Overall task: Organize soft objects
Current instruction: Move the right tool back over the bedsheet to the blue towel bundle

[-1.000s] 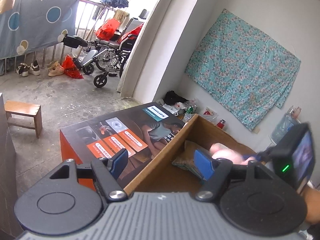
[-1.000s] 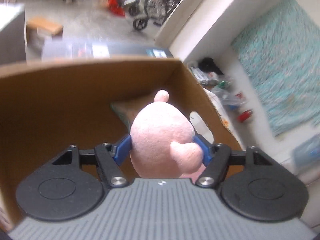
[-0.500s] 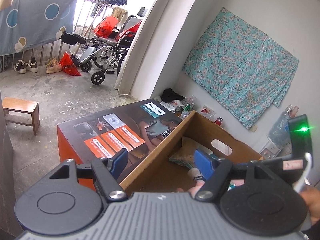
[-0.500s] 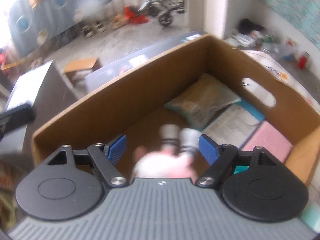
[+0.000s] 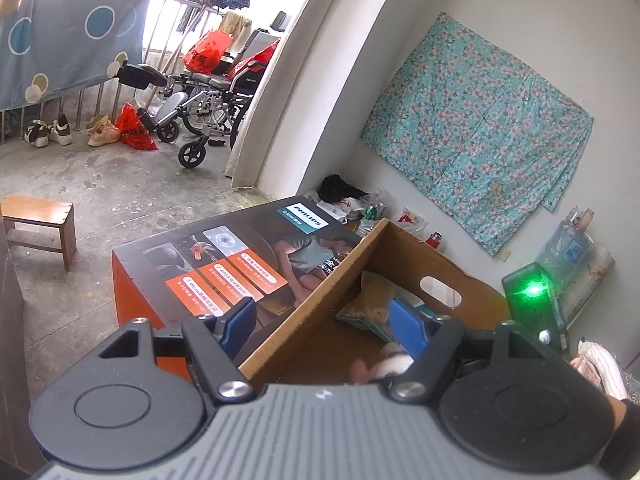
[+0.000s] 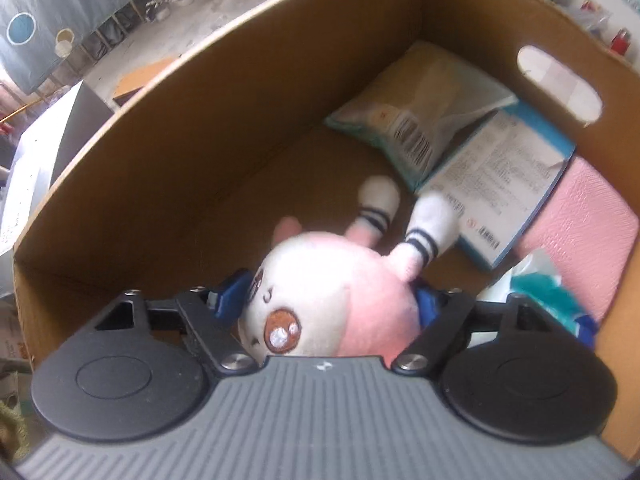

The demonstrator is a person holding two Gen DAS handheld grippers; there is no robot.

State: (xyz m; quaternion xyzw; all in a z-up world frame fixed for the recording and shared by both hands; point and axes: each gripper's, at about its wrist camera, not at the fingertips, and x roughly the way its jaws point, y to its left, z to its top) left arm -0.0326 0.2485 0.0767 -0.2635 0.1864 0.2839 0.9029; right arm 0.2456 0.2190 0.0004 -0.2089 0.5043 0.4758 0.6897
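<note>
A pink and white plush toy (image 6: 332, 300) hangs upside down between the blue pads of my right gripper (image 6: 332, 304), which is shut on it, low inside a brown cardboard box (image 6: 168, 128). The toy's white striped feet (image 6: 432, 220) point to the box floor. In the left wrist view the box (image 5: 320, 316) lies below and the toy's foot (image 5: 392, 362) peeks out. My left gripper (image 5: 324, 320) is open and empty, straddling the box's near wall.
In the box lie a teal packet (image 6: 416, 108), a blue-edged printed pack (image 6: 500, 176), a pink pad (image 6: 580, 224) and a teal wrapper (image 6: 540, 292). A black and orange Philips carton (image 5: 224, 264) stands left of the box. A wooden stool (image 5: 40, 224) stands on the floor.
My right gripper has gone down deeper into the box with the plush toy, which has turned upside down. My left gripper has hardly moved.
</note>
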